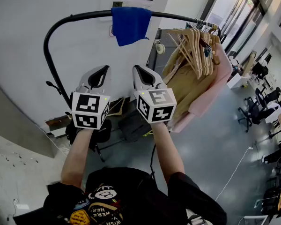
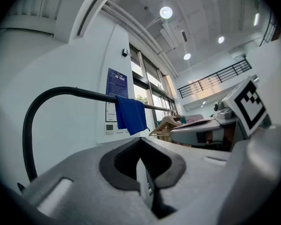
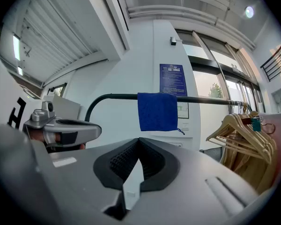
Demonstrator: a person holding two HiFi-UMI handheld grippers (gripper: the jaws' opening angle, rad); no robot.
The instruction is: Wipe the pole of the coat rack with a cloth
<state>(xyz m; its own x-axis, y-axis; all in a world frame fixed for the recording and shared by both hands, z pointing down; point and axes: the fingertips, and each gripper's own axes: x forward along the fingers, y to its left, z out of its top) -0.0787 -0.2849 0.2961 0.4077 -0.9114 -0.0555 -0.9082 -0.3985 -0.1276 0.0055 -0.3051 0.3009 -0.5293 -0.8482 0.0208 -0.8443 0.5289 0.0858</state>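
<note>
Overhead, the coat rack's black pole (image 1: 84,16) runs level across the white wall (image 1: 18,41) and bends down at its left end. Blue cloth (image 1: 130,25) is draped over the pole just right of that bend, hanging in a loose square; nothing touches it. Wooden hangers (image 1: 196,46) are bunched at the pole's right end, well apart from the cloth, with a pink garment (image 1: 210,86) and a tan garment (image 1: 187,86) under them. My left gripper (image 1: 104,68) points up from below the pole, a little left of the cloth; its jaws are closed tip to tip with nothing between them. My right gripper (image 1: 136,67) sits just beside it, under the cloth's lower edge, jaws likewise pressed together and empty. Both gripper views show the cloth above the jaw tips, apart from them.
</note>
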